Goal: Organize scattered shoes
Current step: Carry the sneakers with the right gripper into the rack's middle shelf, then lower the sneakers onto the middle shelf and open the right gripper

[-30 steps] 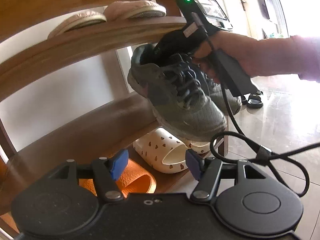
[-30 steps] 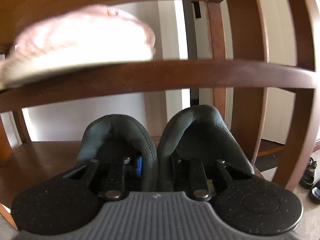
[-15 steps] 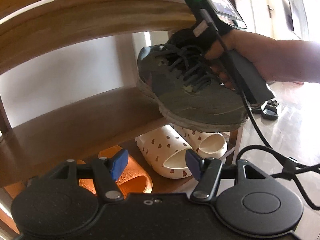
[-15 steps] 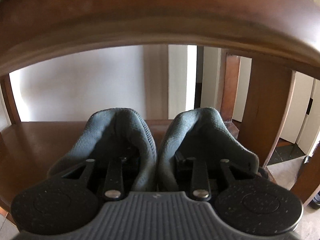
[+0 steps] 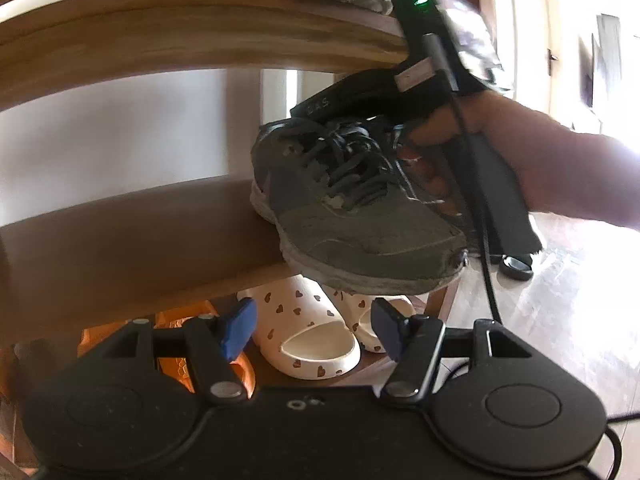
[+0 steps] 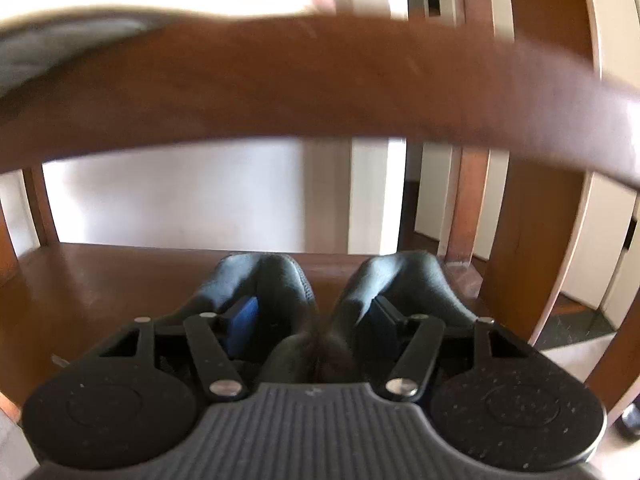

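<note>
Grey sneakers (image 6: 304, 296) sit as a pair on the middle wooden shelf (image 6: 100, 272), low in the centre of the right wrist view, heels toward the camera. The right gripper (image 6: 314, 316) has just been opening its jaws: one blue pad (image 6: 244, 316) sits inside the left shoe's collar and the other inside the right shoe's, with the two inner heel walls between them, and the pads no longer squeeze those walls together. In the left wrist view the nearer sneaker (image 5: 360, 208) lies at centre right, its toe jutting over the shelf edge, with the person's hand (image 5: 500, 148) on the right gripper's handle at upper right. The left gripper (image 5: 312, 328) stands open and empty at the bottom, well below the sneaker, with white heart-print slippers (image 5: 308, 328) seen between its jaws and an orange slipper (image 5: 176, 320) to the left, on the lowest shelf
</note>
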`<state>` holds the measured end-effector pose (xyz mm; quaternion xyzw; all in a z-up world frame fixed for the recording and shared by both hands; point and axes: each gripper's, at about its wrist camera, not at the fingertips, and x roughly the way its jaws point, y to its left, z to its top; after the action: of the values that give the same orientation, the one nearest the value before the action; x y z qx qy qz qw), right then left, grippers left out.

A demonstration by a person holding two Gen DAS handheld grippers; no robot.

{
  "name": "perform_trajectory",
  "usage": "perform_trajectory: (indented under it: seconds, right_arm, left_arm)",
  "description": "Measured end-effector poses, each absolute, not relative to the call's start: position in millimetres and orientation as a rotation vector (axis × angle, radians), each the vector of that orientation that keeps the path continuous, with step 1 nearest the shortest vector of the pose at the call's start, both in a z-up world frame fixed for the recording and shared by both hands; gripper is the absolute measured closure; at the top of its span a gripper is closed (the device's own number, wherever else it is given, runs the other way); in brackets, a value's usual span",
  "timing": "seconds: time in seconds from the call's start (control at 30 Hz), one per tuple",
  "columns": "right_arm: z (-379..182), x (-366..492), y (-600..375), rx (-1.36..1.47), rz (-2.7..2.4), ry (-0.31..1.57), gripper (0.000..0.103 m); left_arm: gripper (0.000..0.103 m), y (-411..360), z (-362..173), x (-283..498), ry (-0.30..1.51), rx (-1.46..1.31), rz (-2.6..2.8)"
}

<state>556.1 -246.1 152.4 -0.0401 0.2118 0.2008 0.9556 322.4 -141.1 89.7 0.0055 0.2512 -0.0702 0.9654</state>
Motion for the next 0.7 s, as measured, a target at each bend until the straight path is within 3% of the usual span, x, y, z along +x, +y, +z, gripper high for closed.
perform_trajectory:
  seconds: [0.7]
  right_arm:
    - [149.3, 516.0, -296.9, -0.058, 0.363, 0.347, 0.023]
  left_arm:
    - [0.04, -147.2, 96.0, 326.3, 0.552, -0.025, -0.109]
